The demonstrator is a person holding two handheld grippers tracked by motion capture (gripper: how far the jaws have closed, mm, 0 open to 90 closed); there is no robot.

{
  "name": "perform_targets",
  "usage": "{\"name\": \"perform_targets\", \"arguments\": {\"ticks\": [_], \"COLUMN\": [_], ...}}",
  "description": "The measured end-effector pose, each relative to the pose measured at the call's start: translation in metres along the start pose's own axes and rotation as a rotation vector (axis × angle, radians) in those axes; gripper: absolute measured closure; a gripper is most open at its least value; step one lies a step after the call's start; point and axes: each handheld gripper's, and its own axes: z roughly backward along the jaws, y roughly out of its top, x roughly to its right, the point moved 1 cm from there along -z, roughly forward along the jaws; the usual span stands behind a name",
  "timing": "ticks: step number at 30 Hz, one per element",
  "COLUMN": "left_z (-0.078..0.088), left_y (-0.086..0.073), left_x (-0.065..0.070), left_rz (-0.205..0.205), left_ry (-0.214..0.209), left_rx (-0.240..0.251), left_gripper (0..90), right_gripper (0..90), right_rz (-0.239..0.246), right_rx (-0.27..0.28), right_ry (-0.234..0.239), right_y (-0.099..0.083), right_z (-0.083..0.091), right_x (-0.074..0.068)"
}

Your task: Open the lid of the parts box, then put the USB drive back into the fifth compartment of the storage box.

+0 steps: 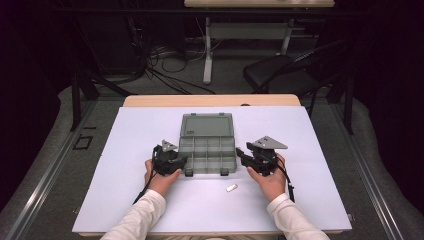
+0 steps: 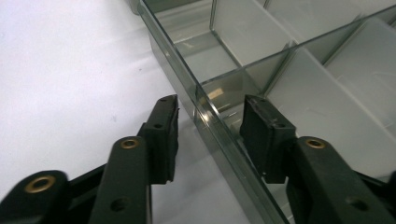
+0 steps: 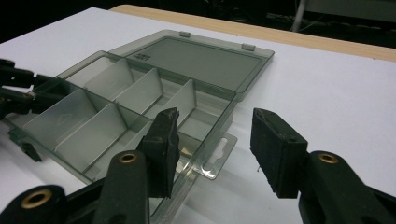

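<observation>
Tongs on the left straddle the nine-o'clock wall of the open grey translucent plastic compartment box, jaws apart; right tongs gape at its three-o'clock edge.

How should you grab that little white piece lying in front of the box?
Probably across its short width, from straight above: the small white piece lies flat and alone on the white table, near the right hand-held gripper, with bare space on both long sides for the jaws.

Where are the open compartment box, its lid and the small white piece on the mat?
compartment box (image 1: 207, 156): high view, on a middle divider of the tray.
lid (image 1: 207, 125): high view, centre of the flat opened panel.
small white piece (image 1: 231, 188): high view, its middle.
</observation>
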Motion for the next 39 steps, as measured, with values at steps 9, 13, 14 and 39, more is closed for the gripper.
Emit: {"name": "perform_targets", "arguments": {"ticks": [9, 13, 14, 39], "left_z": [0.033, 0.045, 0.047, 0.067], "left_y": [0.009, 0.012, 0.012, 0.025], "left_x": [0.003, 0.002, 0.003, 0.003], "left_rz": [-0.011, 0.001, -0.003, -0.017], "left_ry": [-0.059, -0.096, -0.096, -0.200], "left_rx": [0.128, 0.161, 0.176, 0.251], "left_gripper": [44.9, 42.8, 42.8, 20.5], "right_gripper": [49.2, 47.2, 45.3, 14.4], "right_rz": [0.059, 0.060, 0.047, -0.044], "right_rx": [0.008, 0.000, -0.002, 0.004], "right_ry": [0.032, 0.019, 0.016, 0.095], "right_y": [0.005, 0.007, 0.007, 0.014], "right_z": [0.002, 0.006, 0.006, 0.013], "right_x": [-0.001, -0.001, 0.000, 0.012]}}
